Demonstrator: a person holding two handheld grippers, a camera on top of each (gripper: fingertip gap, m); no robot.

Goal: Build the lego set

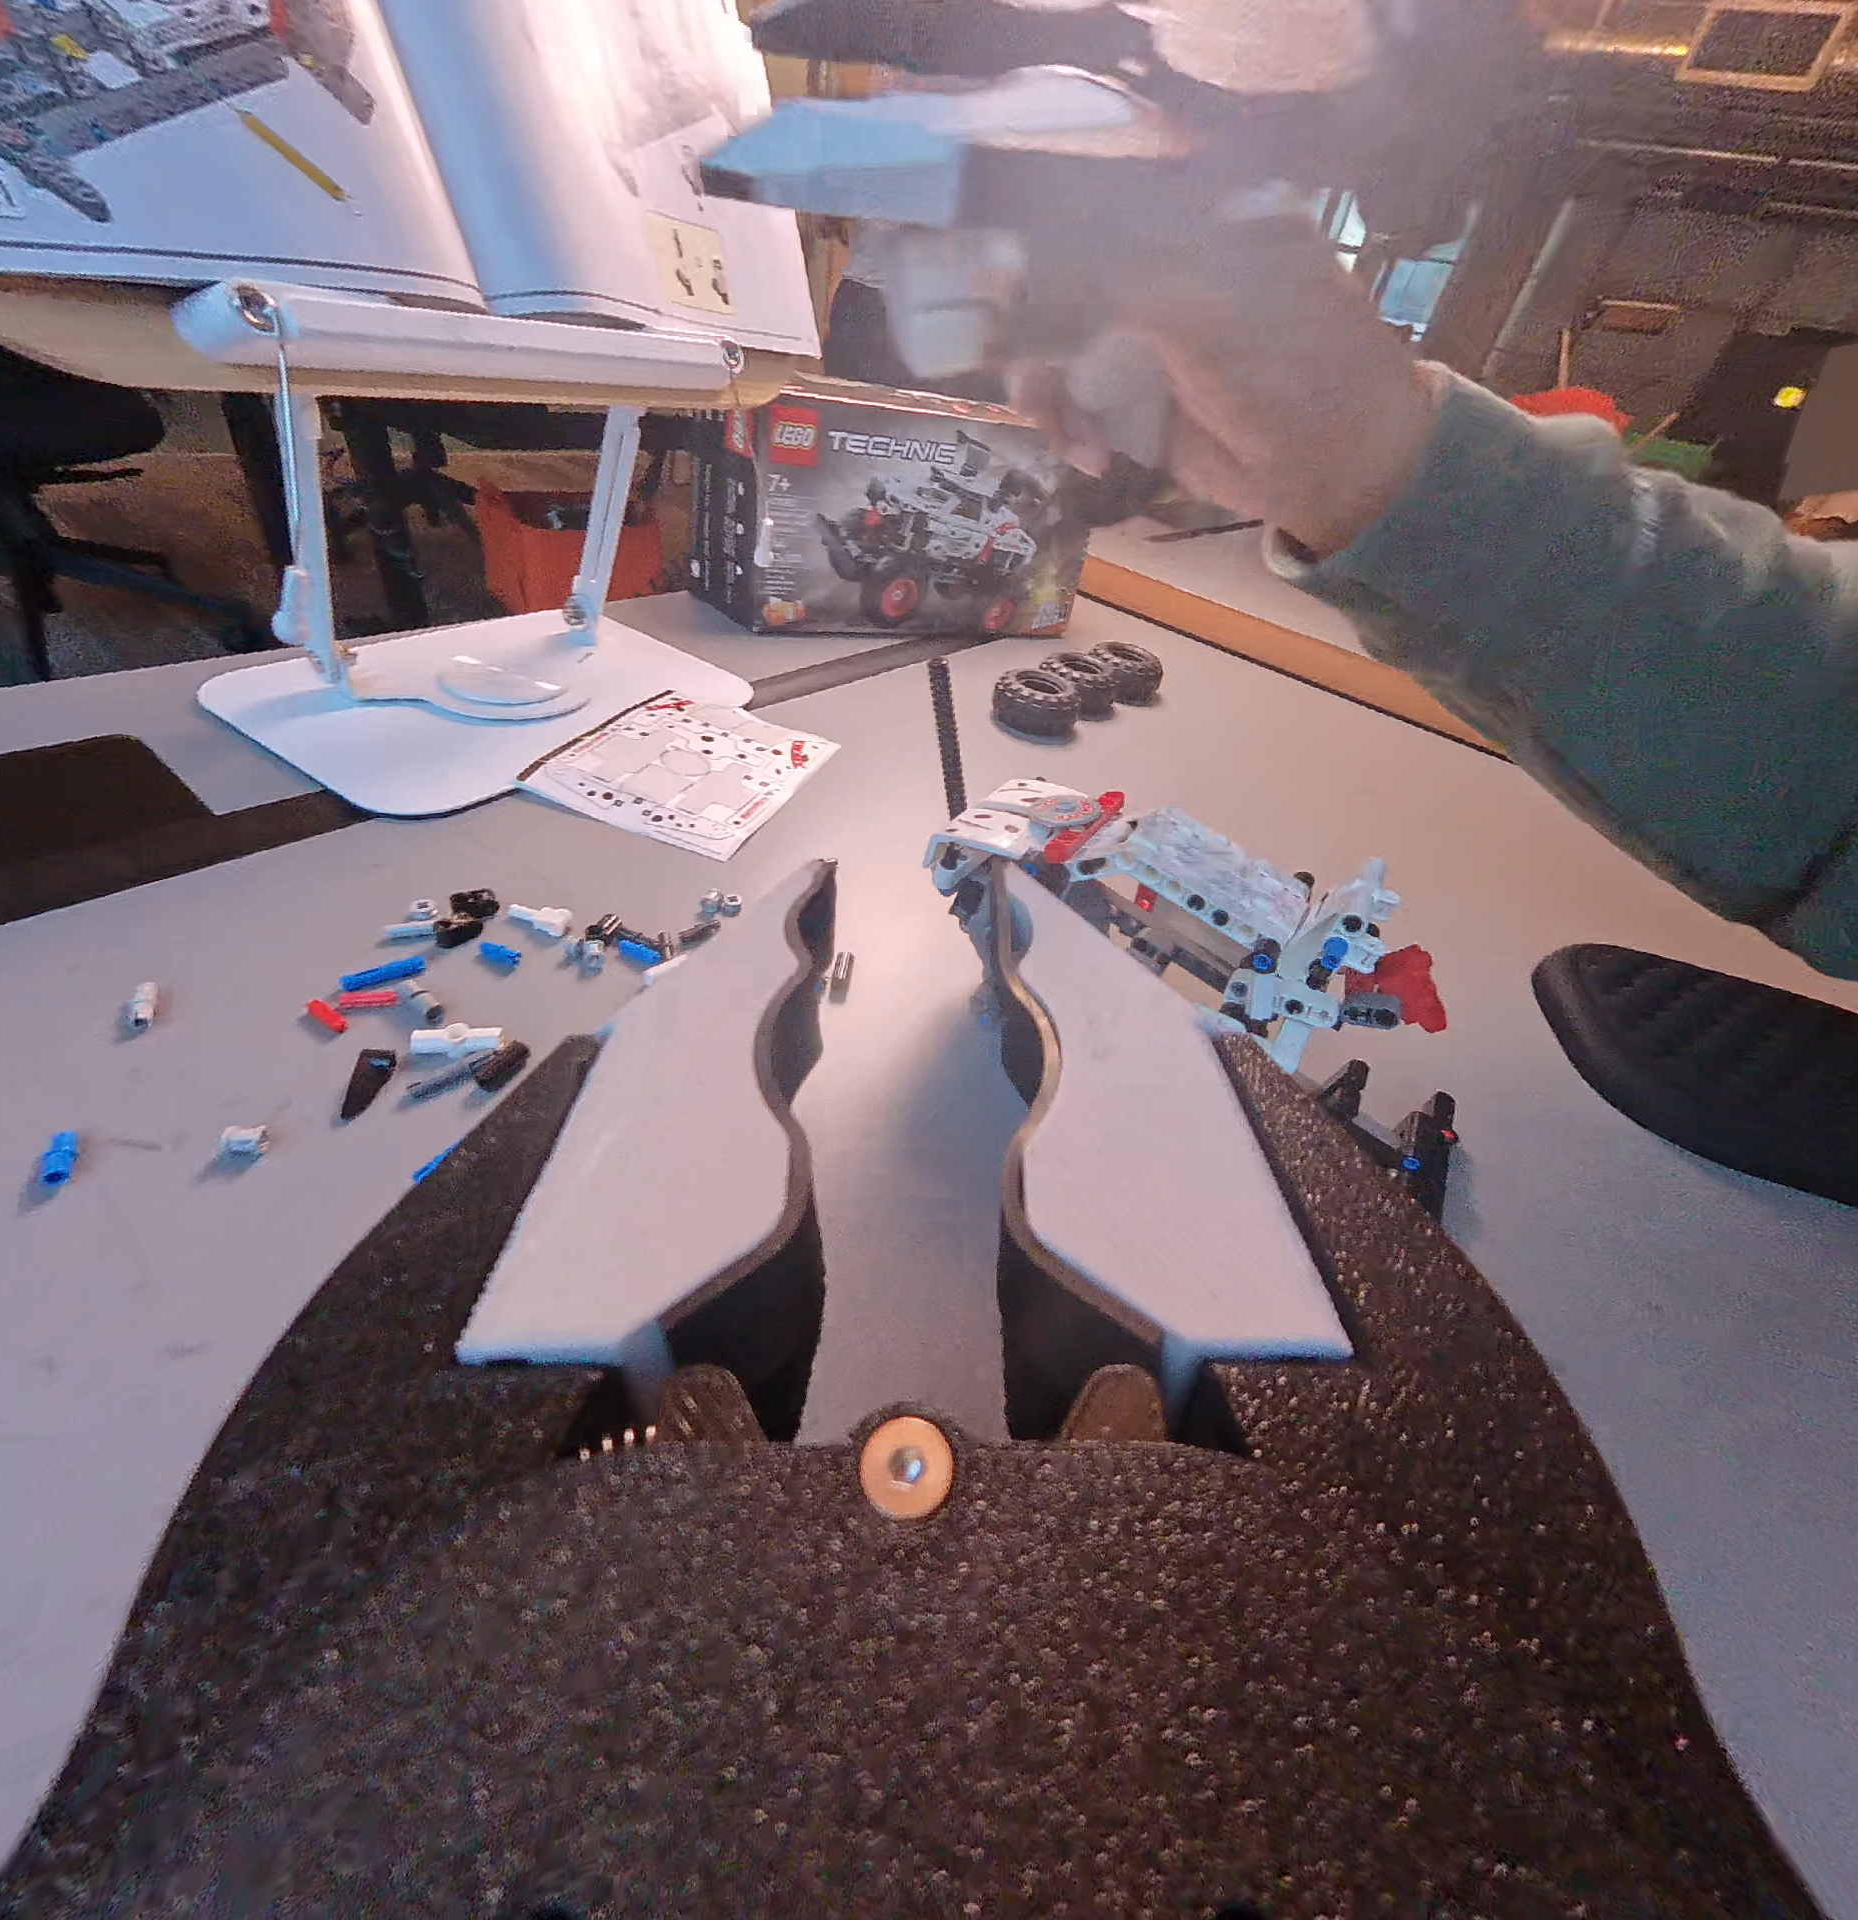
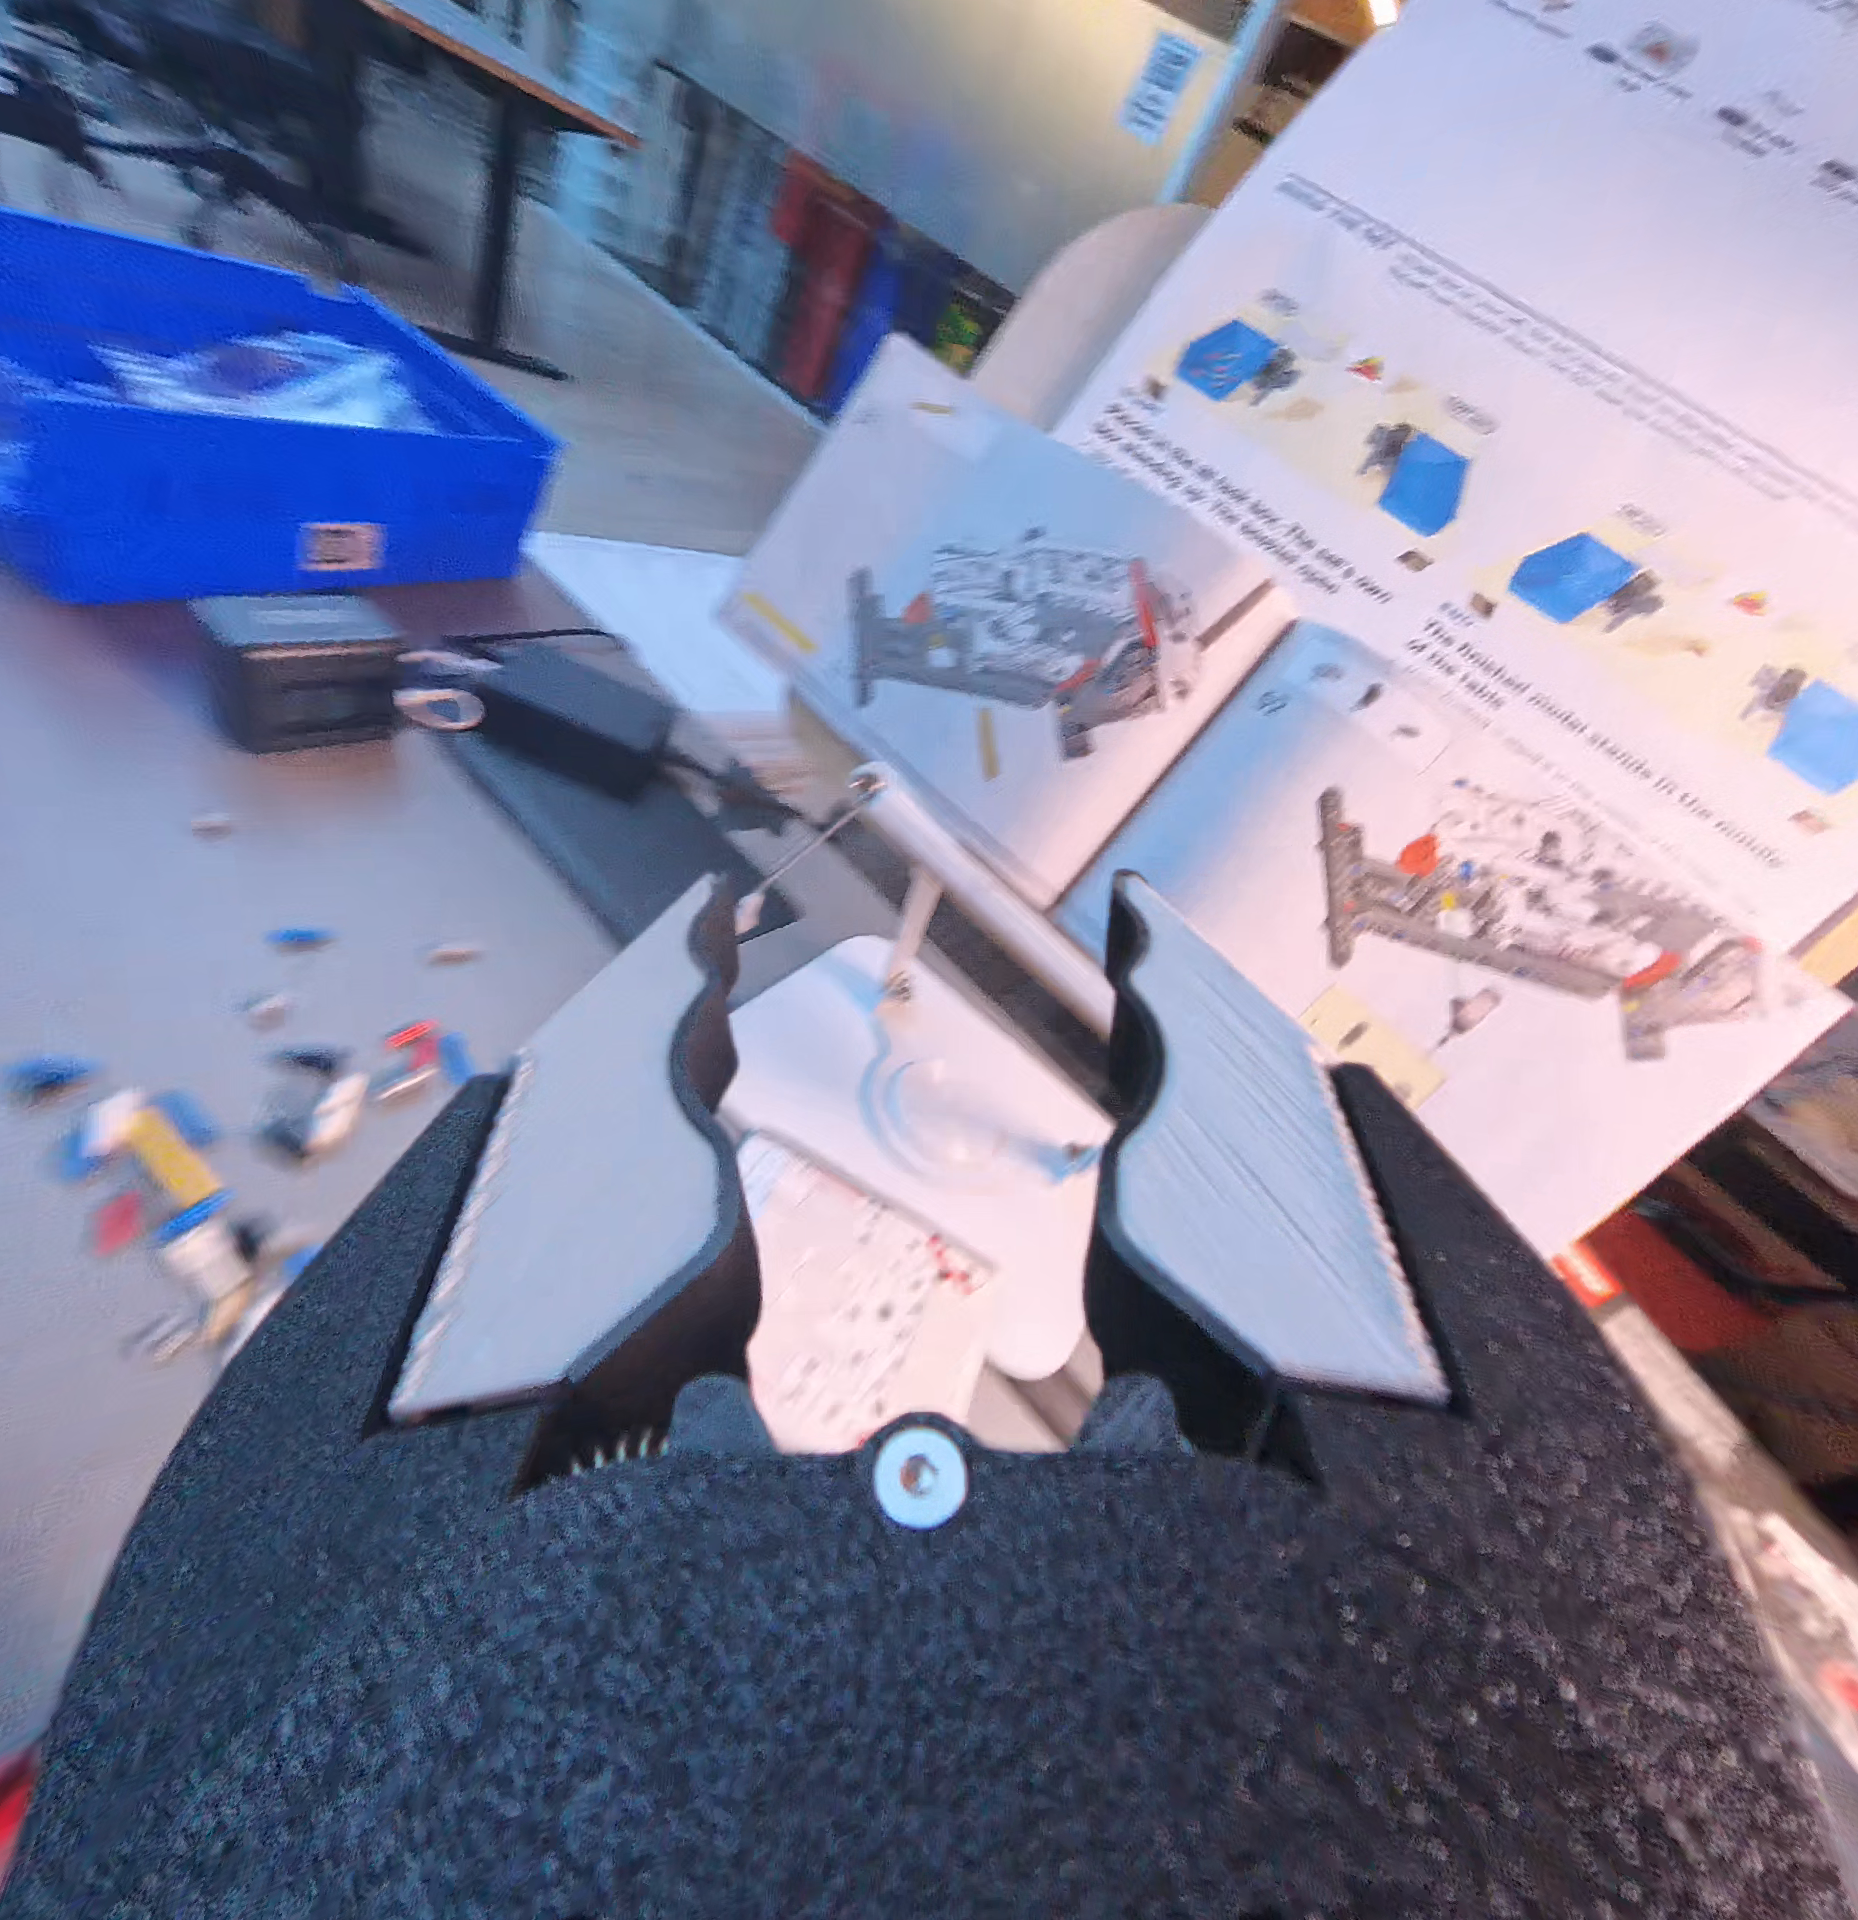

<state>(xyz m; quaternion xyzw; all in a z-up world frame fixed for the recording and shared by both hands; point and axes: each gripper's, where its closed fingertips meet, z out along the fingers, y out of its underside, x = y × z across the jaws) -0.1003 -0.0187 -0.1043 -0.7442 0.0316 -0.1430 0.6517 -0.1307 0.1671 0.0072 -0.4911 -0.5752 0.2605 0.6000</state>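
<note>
A partly built white, black and red lego model (image 1: 1174, 914) lies on the grey table (image 1: 1527, 1351), just right of my left gripper's tips. My left gripper (image 1: 914, 883) is open and empty, low over the table. Loose small lego pieces (image 1: 437, 997) lie to its left; they also show blurred in the right wrist view (image 2: 187, 1143). Three black tyres (image 1: 1076, 681) lie behind the model. My right gripper (image 2: 914, 904) is open and empty, raised in the air and pointed at the open instruction booklet (image 2: 1018, 644). It shows blurred in the left wrist view (image 1: 852, 177), held by a hand in a green sleeve.
The booklet rests on a white stand (image 1: 405, 707). A sticker sheet (image 1: 686, 774) lies by its base. The set's box (image 1: 894, 509) stands behind. A black axle (image 1: 946, 738) lies near the tyres. A blue bin (image 2: 229, 436) and black boxes (image 2: 301, 665) sit far left.
</note>
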